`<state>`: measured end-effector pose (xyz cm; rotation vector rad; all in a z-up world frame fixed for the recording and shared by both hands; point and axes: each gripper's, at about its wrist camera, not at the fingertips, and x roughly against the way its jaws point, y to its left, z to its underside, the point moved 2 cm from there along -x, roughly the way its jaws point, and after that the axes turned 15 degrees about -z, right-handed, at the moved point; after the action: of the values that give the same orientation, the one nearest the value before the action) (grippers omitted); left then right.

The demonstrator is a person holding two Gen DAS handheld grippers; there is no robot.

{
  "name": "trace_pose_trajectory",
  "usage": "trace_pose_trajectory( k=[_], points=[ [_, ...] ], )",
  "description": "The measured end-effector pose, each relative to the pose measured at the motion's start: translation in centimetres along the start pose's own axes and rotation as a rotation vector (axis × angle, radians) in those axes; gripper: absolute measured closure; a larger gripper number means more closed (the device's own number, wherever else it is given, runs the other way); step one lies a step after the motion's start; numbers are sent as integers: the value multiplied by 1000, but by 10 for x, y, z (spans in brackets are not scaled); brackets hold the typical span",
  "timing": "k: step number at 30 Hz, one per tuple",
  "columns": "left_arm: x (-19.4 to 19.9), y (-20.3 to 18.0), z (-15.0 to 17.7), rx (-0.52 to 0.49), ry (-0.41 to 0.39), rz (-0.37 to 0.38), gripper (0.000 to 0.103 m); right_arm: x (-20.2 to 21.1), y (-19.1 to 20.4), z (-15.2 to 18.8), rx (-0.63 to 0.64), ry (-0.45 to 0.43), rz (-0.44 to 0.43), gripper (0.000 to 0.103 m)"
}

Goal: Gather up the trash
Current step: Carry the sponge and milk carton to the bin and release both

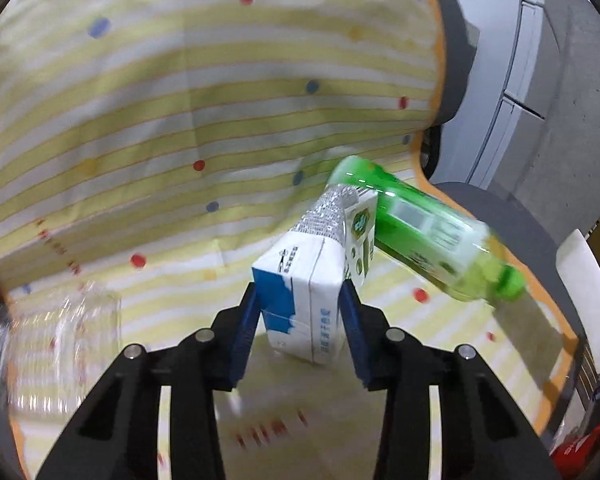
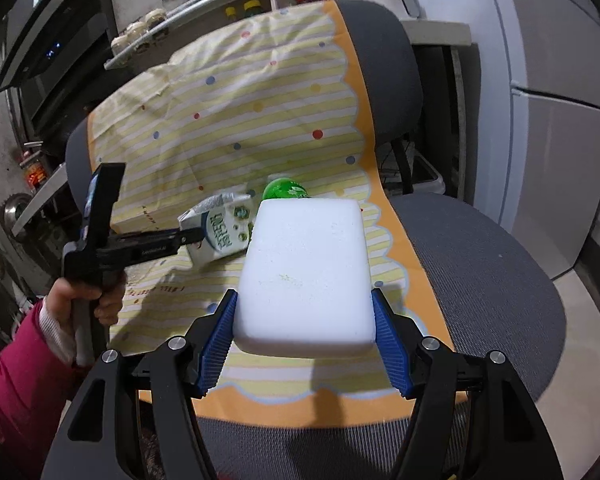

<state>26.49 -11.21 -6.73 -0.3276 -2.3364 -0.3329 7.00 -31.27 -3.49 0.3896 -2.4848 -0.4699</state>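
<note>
Kitchen clutter and a grey cabinet surround an office chair (image 2: 480, 264) draped with a striped, dotted yellow cloth (image 2: 236, 92), which serves as the work surface. Left gripper (image 1: 300, 308): both blue pads are pressed against the sides of a blue-and-white carton (image 1: 308, 300), holding it tilted, its torn silver-lined top pointing away from the camera; the clamp across the narrow body probably gives the flattest bearing faces. Just behind and touching the carton lies a green plastic bottle (image 1: 424, 236) on its side, cap toward the cloth's orange edge, apparently not yet collected. A clear plastic container (image 1: 60, 344), blurred, sits at lower left. Right gripper (image 2: 305, 320): the pads are closed on the long sides of a white foam block (image 2: 304, 276), carried flat above the cloth. A hand (image 2: 80, 296) in a pink sleeve grips the left tool. Printing on carton and bottle label is too blurred to read.
</note>
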Motion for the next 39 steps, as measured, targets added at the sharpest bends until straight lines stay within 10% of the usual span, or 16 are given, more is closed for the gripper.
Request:
trace_pose_trajectory(
  k=[20, 39],
  points=[
    [199, -93, 118, 33, -279, 113, 65, 143, 22, 73, 36, -71, 160, 38],
    [198, -177, 122, -73, -280, 270, 64, 182, -67, 122, -176, 6, 400, 25]
  ],
)
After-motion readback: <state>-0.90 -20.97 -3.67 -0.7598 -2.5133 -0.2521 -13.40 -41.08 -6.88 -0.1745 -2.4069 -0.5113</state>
